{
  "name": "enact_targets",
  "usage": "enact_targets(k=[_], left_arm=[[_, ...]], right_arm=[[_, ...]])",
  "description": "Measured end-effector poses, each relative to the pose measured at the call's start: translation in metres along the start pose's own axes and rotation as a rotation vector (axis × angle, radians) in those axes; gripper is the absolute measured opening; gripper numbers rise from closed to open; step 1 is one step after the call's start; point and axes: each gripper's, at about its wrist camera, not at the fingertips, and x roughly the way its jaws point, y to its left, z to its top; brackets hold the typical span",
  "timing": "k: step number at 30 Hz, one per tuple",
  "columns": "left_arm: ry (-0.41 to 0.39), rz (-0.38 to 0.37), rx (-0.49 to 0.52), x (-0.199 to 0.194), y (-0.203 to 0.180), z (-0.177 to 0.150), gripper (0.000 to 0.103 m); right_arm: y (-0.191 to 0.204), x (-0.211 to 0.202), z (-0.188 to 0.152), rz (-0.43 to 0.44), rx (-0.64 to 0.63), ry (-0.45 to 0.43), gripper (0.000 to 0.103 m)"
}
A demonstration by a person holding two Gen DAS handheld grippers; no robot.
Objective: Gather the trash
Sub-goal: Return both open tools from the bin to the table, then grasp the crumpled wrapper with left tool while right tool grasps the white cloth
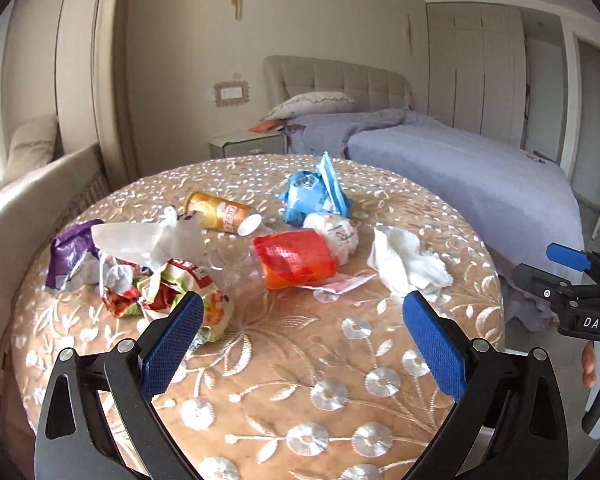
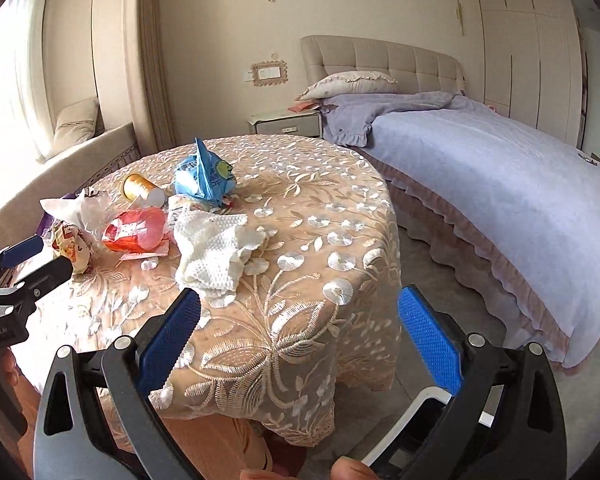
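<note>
Trash lies across the round table (image 1: 308, 380) with an embroidered peach cloth: a crumpled white paper towel (image 1: 408, 266) (image 2: 216, 248), a clear bottle with a red-orange label (image 1: 296, 258) (image 2: 134, 230), a blue wrapper (image 1: 314, 194) (image 2: 204, 178), an orange tube can (image 1: 220, 212) (image 2: 140, 188), a colourful snack bag (image 1: 172, 292) (image 2: 74, 248) and a purple wrapper (image 1: 70, 256). My left gripper (image 1: 304, 316) is open above the near table, its left pad beside the snack bag. My right gripper (image 2: 300, 312) is open at the table's right edge, just short of the paper towel.
A bed (image 2: 500, 168) with a lavender cover stands to the right, with a nightstand (image 2: 286, 122) behind the table. A cushioned window bench (image 1: 28, 208) runs along the left. A white-rimmed bin (image 2: 432, 420) sits on the floor under my right gripper.
</note>
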Motion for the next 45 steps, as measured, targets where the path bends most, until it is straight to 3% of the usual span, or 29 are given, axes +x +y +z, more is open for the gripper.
enact_targets(k=[8,14,18,21,24,26,28,29,30,32,33,36,45], left_arm=[[0.076,0.027,0.063,0.020,0.055,-0.001,0.098],[0.131,-0.049,0.030,0.040,0.074,0.002,0.098],[0.175,-0.084,0.026,0.057,0.076,0.009,0.098],[0.270,-0.059,0.015,0.076,0.082,0.010,0.098],[0.314,-0.105,-0.022,0.084,0.088,0.008,0.098],[0.329,-0.112,-0.018,0.087,0.087,0.007,0.093],[0.357,-0.123,-0.012,0.092,0.085,0.006,0.076],[0.366,-0.125,-0.010,0.094,0.084,0.006,0.076],[0.364,-0.122,-0.007,0.094,0.084,0.006,0.072],[0.358,-0.120,0.003,0.093,0.082,0.006,0.069],[0.355,-0.116,0.004,0.092,0.081,0.006,0.067],[0.338,-0.107,0.003,0.087,0.081,0.005,0.062],[0.250,-0.119,-0.009,0.031,0.064,0.000,0.061]], right_arm=[[0.038,0.046,0.018,0.048,-0.047,0.064,0.098],[0.053,0.085,0.032,0.097,-0.041,0.147,0.098],[0.061,0.108,0.040,0.049,-0.059,0.200,0.098],[0.062,0.120,0.043,0.070,-0.044,0.238,0.098],[0.069,0.119,0.041,0.055,-0.083,0.230,0.098],[0.075,0.116,0.039,0.045,-0.120,0.220,0.098],[0.079,0.115,0.037,0.040,-0.157,0.223,0.098],[0.081,0.114,0.035,0.037,-0.170,0.222,0.098],[0.082,0.113,0.034,0.032,-0.180,0.218,0.093],[0.082,0.113,0.030,0.021,-0.197,0.232,0.071],[0.081,0.115,0.028,0.022,-0.195,0.248,0.055],[0.073,0.107,0.026,0.028,-0.158,0.247,0.042],[0.042,0.055,0.023,0.003,-0.085,0.185,0.036]])
